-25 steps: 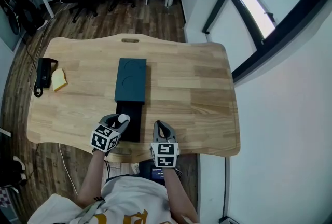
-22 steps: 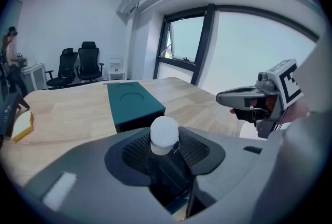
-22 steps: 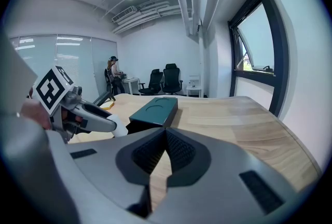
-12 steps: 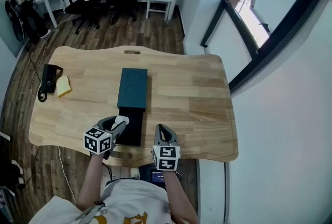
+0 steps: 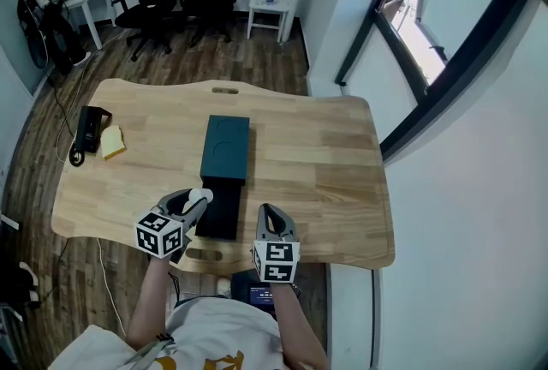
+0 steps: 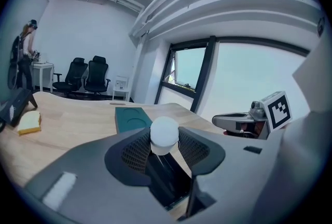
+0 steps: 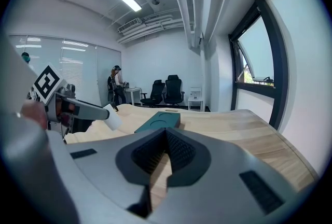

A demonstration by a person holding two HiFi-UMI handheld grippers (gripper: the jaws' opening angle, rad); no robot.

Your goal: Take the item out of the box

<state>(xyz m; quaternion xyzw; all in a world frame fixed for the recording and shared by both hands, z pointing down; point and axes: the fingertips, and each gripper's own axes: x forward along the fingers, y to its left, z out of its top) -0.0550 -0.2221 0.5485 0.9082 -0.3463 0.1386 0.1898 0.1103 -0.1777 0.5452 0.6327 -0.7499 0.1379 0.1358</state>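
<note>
The left gripper (image 5: 195,202) pinched the white rounded item (image 6: 164,133) over the near end of the black box (image 5: 221,210), whose long axis ran away from the person, while the right gripper (image 5: 269,213), jaws pressed together and empty, hovered just beside its right side.
</note>
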